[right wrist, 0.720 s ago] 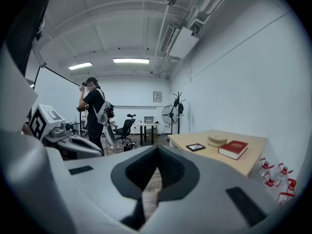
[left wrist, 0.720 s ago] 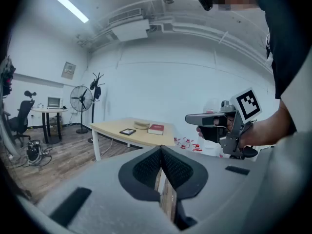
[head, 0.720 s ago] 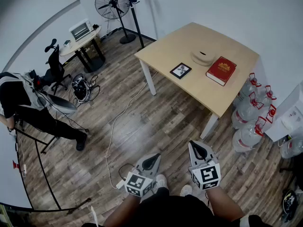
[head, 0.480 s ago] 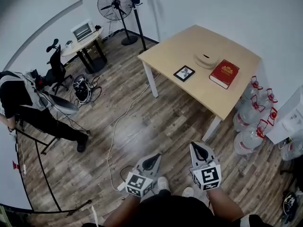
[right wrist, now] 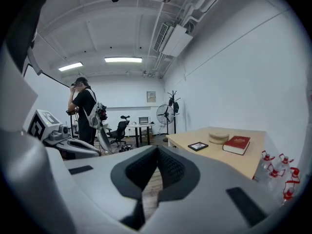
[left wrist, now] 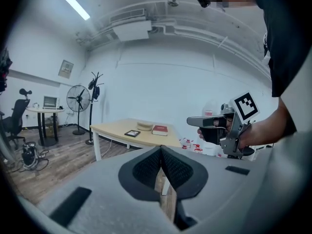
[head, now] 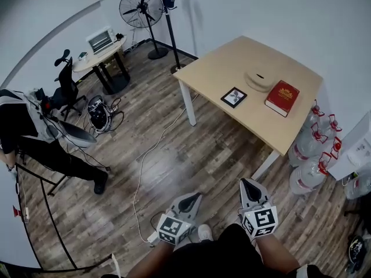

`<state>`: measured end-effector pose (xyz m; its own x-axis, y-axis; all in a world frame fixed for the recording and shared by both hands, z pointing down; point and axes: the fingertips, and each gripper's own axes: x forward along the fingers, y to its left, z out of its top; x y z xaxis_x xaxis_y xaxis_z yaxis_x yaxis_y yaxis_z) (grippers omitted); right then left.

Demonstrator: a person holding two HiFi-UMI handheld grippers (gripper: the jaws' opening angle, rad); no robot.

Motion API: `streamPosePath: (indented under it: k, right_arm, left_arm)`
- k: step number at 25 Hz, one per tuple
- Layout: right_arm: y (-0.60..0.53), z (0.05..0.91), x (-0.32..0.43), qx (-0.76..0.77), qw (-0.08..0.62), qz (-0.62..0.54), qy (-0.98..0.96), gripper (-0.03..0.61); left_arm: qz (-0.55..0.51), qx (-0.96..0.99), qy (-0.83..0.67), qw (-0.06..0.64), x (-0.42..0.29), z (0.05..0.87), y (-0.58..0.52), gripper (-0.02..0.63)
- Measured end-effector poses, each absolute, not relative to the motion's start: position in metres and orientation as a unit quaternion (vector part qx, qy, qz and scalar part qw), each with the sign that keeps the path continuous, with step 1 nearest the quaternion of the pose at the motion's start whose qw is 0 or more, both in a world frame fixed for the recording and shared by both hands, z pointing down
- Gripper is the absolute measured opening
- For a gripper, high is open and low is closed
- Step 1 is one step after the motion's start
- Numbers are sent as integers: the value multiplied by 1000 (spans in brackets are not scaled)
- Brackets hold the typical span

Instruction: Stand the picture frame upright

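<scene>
Black-edged picture frame lies flat on the wooden bench near a red book. My left hand-held gripper and right hand-held gripper, both closed on nothing, hang over the floor, well apart from it.

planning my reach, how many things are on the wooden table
3. The picture frame lies flat near the table's near edge, the red book sits to its right, and a round tan disc lies beyond them. Nothing looks hidden.
</scene>
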<state>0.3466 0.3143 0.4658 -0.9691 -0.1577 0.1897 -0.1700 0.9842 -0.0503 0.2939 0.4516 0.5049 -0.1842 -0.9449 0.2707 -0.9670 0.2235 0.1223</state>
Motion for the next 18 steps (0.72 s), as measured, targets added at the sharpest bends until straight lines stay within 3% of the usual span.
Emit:
streamPosePath:
  k: [18]
  right_arm:
    - [225, 465, 231, 85, 82, 44, -992, 9]
  left_arm:
    - [44, 630, -759, 155, 188, 515, 363, 0]
